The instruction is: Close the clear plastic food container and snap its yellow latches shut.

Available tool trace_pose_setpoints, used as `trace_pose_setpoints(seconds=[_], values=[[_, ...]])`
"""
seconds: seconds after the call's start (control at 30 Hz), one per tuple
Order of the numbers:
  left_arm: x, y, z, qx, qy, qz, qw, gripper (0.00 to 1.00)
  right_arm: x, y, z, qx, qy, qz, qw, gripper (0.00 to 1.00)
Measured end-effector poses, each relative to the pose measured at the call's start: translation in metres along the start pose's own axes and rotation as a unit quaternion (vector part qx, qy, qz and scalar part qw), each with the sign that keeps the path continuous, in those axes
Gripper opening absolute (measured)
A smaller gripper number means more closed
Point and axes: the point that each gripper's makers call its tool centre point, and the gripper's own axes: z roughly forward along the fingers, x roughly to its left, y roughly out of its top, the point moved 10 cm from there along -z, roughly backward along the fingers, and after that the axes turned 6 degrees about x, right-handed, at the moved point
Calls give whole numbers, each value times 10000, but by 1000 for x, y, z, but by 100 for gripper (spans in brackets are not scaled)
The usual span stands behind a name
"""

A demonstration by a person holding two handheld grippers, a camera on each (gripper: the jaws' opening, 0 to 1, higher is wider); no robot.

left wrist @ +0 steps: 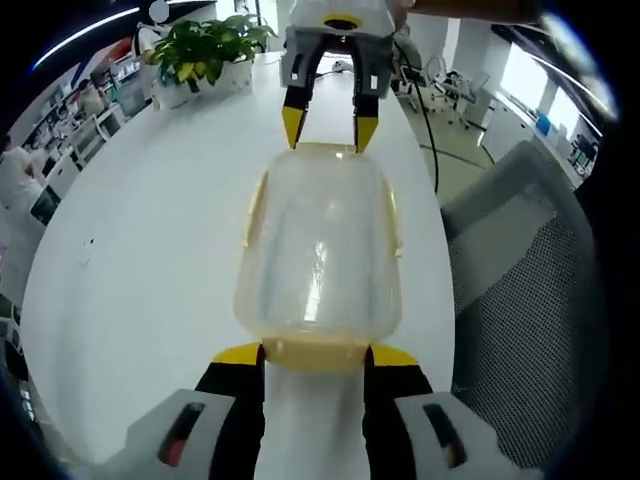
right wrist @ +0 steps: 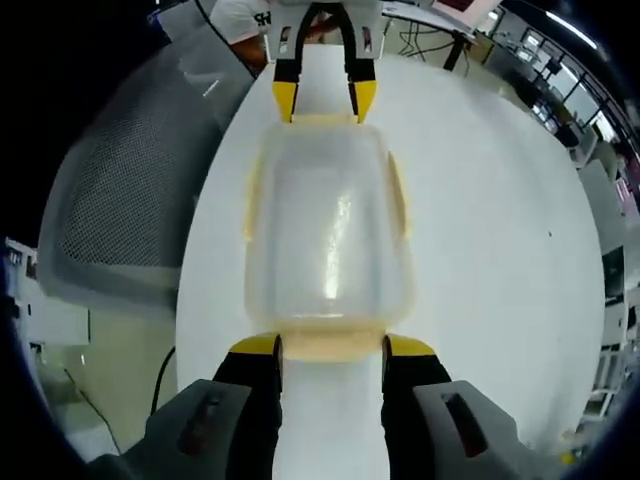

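1. Your clear container (left wrist: 320, 250) sits on the white desk (left wrist: 140, 260), lid on, lying lengthwise between your two tools.
2. In the left gripper view, your left tool (left wrist: 316, 353) stands at the container's near end, its yellow-tipped jaws apart, one at each corner of the pale yellow end latch (left wrist: 315, 352).
3. Across the container, your right tool (left wrist: 326, 128) faces you, jaws apart, tips touching or just off the far end; I cannot tell which.
4. Switch to the right gripper view: your right tool (right wrist: 331, 346) brackets the near end latch (right wrist: 330, 345) the same way, jaws parted on either side of it.
5. There the left tool (right wrist: 322, 100) comes in from the top, jaws spread at the container's (right wrist: 328, 225) far end.
6. Yellow side latches (right wrist: 399, 195) lie along both long edges; whether they are snapped down is hard to tell.
7. A potted plant (left wrist: 205, 50) stands at the far part of the desk, and a grey mesh chair (left wrist: 520, 290) is just beside the desk's edge.
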Motion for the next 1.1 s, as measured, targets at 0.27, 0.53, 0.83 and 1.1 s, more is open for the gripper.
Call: trace_pose_setpoints(seconds=[0.27, 0.53, 0.83, 1.1], values=[[1, -1, 2, -16, -15, 27, 10000, 33, 1, -3, 6, -88, 4, 106, 9999, 35], [1, -2, 2, -62, -27, 115, 9999, 33, 1, -4, 7, -146, -12, -35, 9999, 36], [-1, -2, 4, -62, 42, 243, 9997, 34, 3, -5, 9, -135, 13, -110, 9998, 37], [-4, -2, 5, 18, 79, 295, 9995, 36, 11, -9, 9, -29, 30, -289, 9996, 40]])
